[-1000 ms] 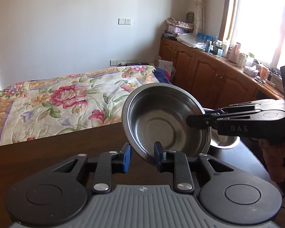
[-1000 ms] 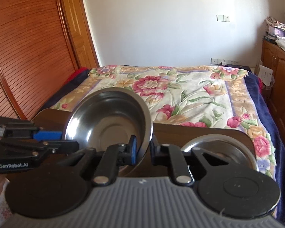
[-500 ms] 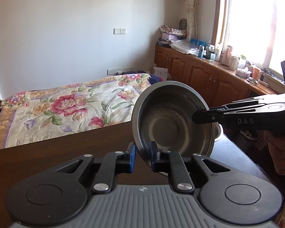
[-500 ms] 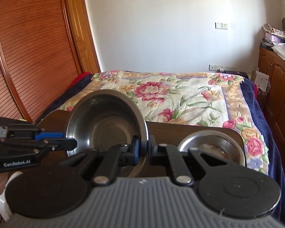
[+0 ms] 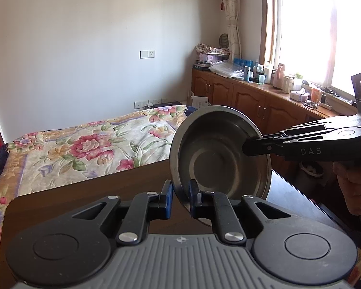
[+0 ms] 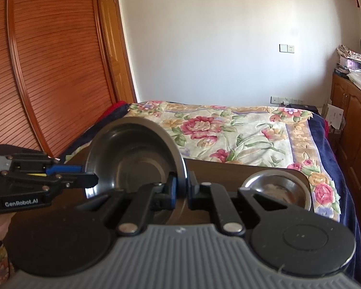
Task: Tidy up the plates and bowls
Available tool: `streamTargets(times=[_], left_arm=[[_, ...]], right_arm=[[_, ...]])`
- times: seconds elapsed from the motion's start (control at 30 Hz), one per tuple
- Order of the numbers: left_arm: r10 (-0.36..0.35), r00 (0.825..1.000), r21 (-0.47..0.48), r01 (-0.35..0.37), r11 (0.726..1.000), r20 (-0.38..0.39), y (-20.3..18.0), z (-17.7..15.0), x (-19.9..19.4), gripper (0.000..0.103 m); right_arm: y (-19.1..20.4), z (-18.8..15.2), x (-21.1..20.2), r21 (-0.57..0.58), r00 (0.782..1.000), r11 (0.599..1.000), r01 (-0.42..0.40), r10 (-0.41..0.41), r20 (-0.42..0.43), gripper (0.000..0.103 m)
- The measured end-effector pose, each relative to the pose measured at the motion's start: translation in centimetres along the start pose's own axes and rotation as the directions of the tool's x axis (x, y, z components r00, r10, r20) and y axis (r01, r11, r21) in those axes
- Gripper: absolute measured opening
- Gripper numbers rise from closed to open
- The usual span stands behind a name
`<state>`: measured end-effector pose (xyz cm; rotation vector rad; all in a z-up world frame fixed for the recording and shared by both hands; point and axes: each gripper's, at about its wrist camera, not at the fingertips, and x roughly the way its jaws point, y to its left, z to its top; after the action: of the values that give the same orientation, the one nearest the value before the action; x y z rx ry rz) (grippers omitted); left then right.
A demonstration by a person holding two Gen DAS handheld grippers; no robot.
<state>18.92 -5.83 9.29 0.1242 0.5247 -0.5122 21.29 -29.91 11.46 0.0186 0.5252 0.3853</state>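
A steel bowl [image 5: 219, 159] hangs tilted almost on edge above the dark wooden table [image 5: 84, 192], its hollow facing both cameras. My left gripper [image 5: 180, 200] is shut on its lower rim. From the right, my right gripper [image 5: 246, 145] pinches the opposite rim. The right wrist view has the same bowl [image 6: 132, 154] with the right gripper [image 6: 182, 192] shut on the rim and the left gripper [image 6: 89, 178] clamped on the far side. A second steel bowl [image 6: 276, 190] rests upright on the table's right end [image 6: 228, 173].
A bed with a floral cover [image 5: 84, 144] lies just beyond the table. Wooden cabinets [image 5: 252, 101] with bottles and clutter line the window wall on the right. A slatted wooden door [image 6: 48, 72] stands at the left. A hand [image 5: 353, 185] holds the right gripper.
My left gripper's fingers have narrowed onto the bowl's rim. Both grippers have lifted the bowl and tipped it more upright, away from the second bowl.
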Motion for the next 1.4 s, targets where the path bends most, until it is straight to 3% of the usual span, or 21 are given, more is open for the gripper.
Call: streamTargets(times=[0.37, 0.97, 1.4], left_arm=[[-0.016, 1.000, 0.009, 0.016, 1.000, 0.010, -1.5, -1.8, -2.7, 0.013], [-0.065, 0.997, -0.038, 0.063, 0.997, -0.046, -4.3, -8.4, -5.4, 0.013], [-0.075, 0.990, -0.061, 0.068, 0.996, -0.121, -5.5, -11.8, -4.5, 0.013]], right_arm=[[1.2, -1.8, -2.8, -0.014, 1.000, 1.000, 0.003, -0.003, -0.001, 0.010], [3.3, -7.2, -5.7, -0.051, 0.998, 0.998, 0.022, -0.024, -0.049, 0.010], [3.5, -10.6, -5.6, -0.045, 0.997, 0.999, 0.026, -0.029, -0.075, 0.010]])
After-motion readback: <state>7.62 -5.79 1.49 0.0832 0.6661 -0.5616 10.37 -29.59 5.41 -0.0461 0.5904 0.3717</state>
